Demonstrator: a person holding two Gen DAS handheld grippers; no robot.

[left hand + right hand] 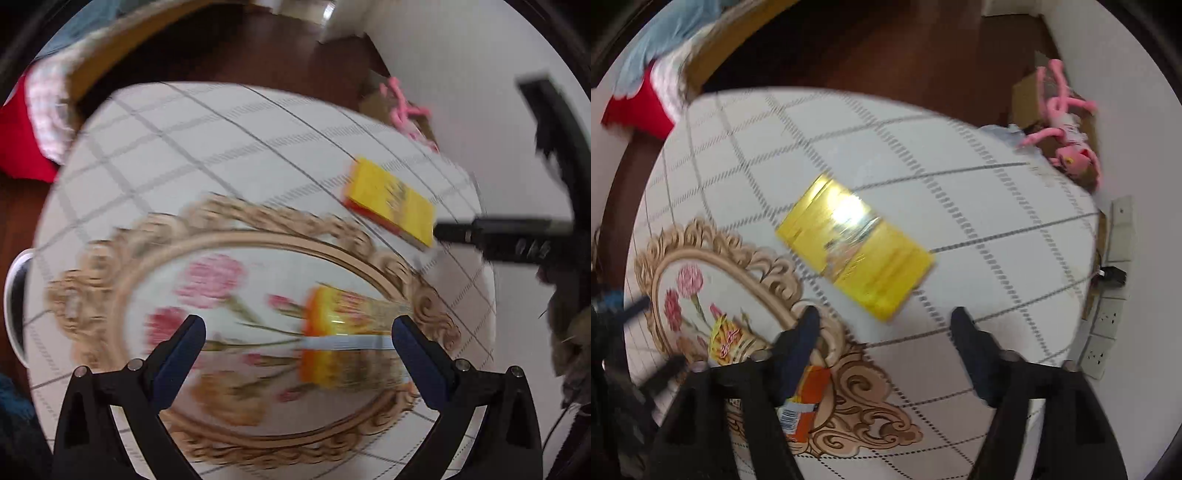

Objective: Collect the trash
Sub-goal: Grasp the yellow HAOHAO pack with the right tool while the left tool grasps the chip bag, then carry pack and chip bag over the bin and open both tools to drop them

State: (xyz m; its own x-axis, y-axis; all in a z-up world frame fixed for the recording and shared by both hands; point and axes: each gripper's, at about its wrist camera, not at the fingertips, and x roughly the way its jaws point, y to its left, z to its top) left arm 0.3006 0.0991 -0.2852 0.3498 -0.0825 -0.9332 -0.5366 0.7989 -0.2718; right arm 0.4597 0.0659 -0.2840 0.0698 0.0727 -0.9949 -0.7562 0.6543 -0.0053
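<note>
Yellow packet [855, 246] flat on checked tablecloth [979, 206], at 12 o'clock just beyond right gripper [884, 319]; jaws partly open, empty. Orange wrapper [343, 341] between wide-open, empty left gripper [297, 330] fingers. Risk: flat, glossy packet may slide from pads; frames blurred

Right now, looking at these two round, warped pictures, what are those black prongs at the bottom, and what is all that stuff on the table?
No robot here: a person carries a hand-held gripper in each hand, each with a fisheye camera looking along its two fingers. The left hand-held gripper hangs open over an orange-yellow wrapper on the flowered mat. The right hand-held gripper is open too, just below a yellow packet on the checked tablecloth. Neither holds anything. A pink plush toy lies beyond the table.
</note>
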